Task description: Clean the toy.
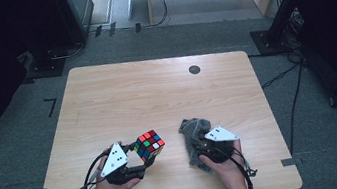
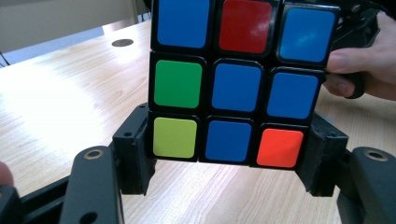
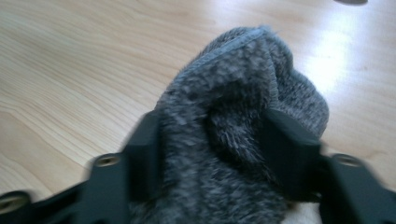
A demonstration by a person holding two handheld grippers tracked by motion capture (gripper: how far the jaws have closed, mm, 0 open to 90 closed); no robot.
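My left gripper (image 1: 146,154) is shut on a Rubik's cube (image 1: 149,145) and holds it just above the front of the wooden table (image 1: 156,91). In the left gripper view the black jaws clamp the cube (image 2: 233,79) at its bottom row, left gripper (image 2: 229,144), with a mostly blue face toward the camera. To its right lies a crumpled grey cloth (image 1: 193,130) on the table. My right gripper (image 1: 200,145) comes at it from the near side. In the right gripper view the fuzzy cloth (image 3: 233,93) bulges up between both jaws of the right gripper (image 3: 215,140), which press into it.
A small dark round disc (image 1: 194,69) is set in the table near its far edge. The table's middle and back are bare wood. The other hand (image 2: 359,70) shows behind the cube. Black stands and cables (image 1: 295,75) lie on the floor around the table.
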